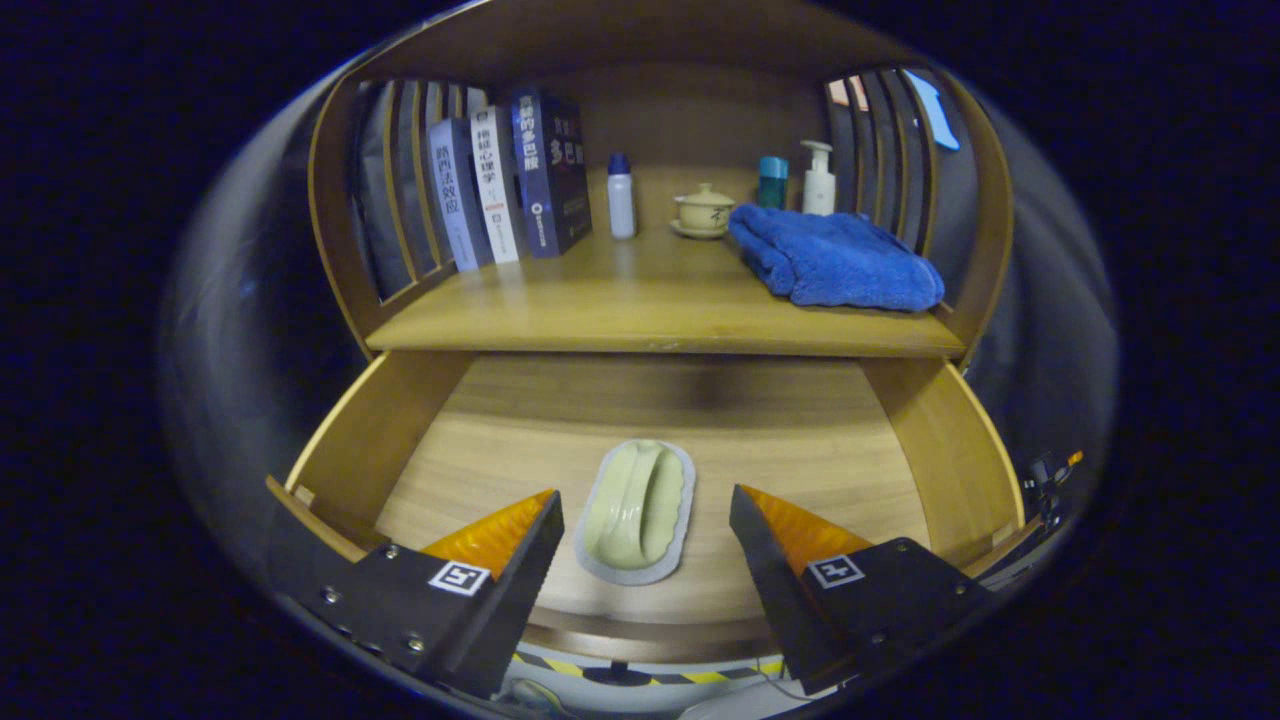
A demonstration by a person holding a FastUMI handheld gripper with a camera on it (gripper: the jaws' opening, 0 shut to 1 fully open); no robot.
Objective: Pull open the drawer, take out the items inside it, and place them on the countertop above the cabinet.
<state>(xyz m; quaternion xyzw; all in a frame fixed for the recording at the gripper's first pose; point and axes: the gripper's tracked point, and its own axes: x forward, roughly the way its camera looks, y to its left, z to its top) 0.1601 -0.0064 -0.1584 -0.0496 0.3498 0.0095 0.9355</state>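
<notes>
Drawer (400,440) is already standing open, and we are hovering our gripper (645,520) over it, fingers spread wide and grasping nothing. Lying between them at twelve o'clock is a pale oval dish (637,510), still waiting to be lifted. Beyond, the countertop (640,300) is carrying books (510,185) at eleven o'clock and a blue towel (835,260) at one

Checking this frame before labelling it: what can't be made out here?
- Gripper view: the drawer's back is under the countertop, in shadow.
- The pale green item's underside and what it is.
- The bottles are too small to identify.
- The open gripper's height above the item.
</notes>
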